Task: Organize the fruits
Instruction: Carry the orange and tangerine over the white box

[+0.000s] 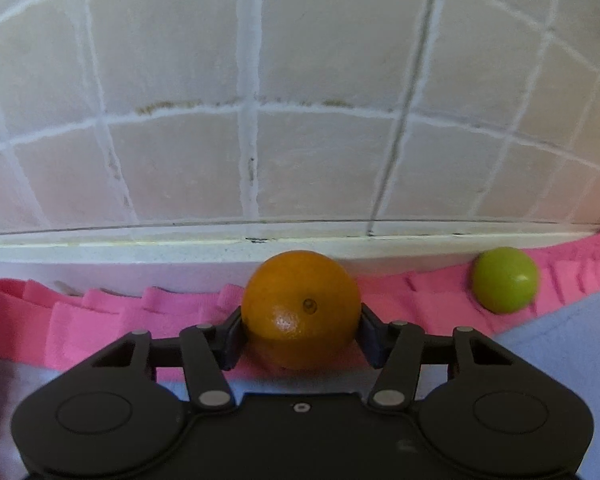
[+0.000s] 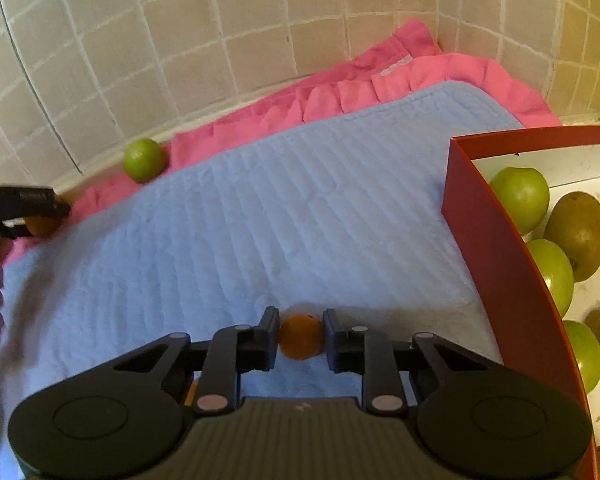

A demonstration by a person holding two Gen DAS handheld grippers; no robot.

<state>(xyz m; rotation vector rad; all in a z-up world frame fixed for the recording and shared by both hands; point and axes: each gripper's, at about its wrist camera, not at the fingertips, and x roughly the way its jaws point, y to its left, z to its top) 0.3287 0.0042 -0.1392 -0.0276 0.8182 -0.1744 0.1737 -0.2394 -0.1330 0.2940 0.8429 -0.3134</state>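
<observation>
**Fruit sorting on a padded counter**

Blue mat point(image 2: 260, 220) over pink cloth point(image 1: 100, 312) covers our counter. Our right gripper point(image 2: 301, 338) brackets a small orange point(image 2: 301, 342); contact unclear. Our left gripper point(image 1: 301, 326) clamps an orange point(image 1: 301, 312). Farther off, a lime point(image 1: 505, 280) rests by the tiled wall point(image 1: 300, 80); a red box point(image 2: 496, 236) holds green fruit point(image 2: 522, 198).

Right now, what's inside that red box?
The red box holds green apples and brownish fruits on its white floor. Its near wall and the picture edge hide the rest.
</observation>
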